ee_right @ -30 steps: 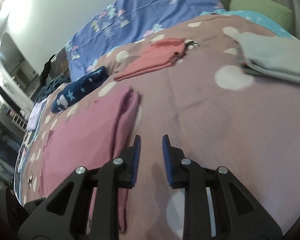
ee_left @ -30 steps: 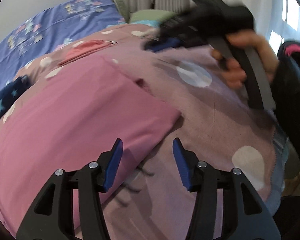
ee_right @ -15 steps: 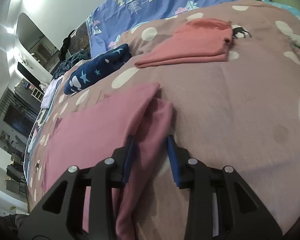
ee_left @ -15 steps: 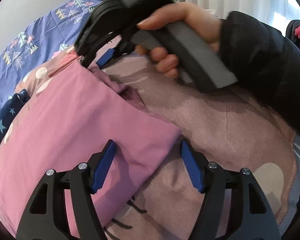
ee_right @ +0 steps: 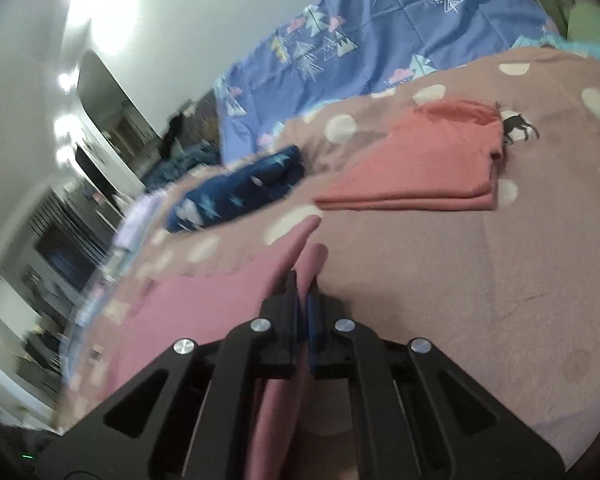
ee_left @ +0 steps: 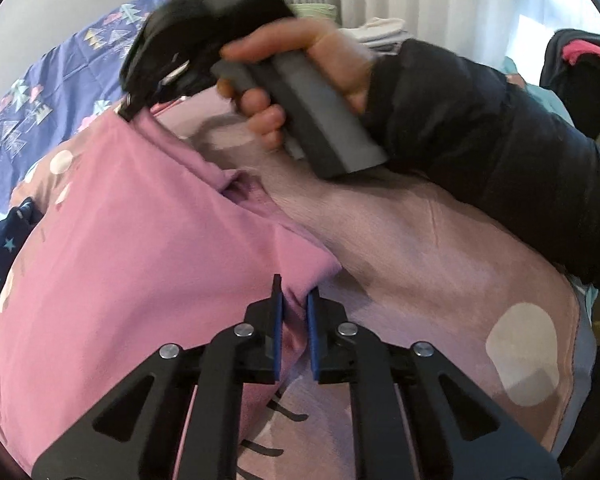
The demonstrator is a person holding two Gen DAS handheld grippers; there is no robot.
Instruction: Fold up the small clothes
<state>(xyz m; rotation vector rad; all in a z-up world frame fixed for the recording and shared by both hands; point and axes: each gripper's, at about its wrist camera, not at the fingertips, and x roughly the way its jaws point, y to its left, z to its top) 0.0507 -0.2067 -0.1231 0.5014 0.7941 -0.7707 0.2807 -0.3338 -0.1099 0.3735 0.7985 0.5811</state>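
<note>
While spread flat over the polka-dot blanket, pink garment pinched at two corners. Left gripper closing, blue pads nipping the near corner; right gripper clamped tight on the far edge, gripped by a hand in a dark sleeve. Folded coral garment and navy star-print piece lying well apart beyond.

Two folded garments (side by side) on blanket
</note>
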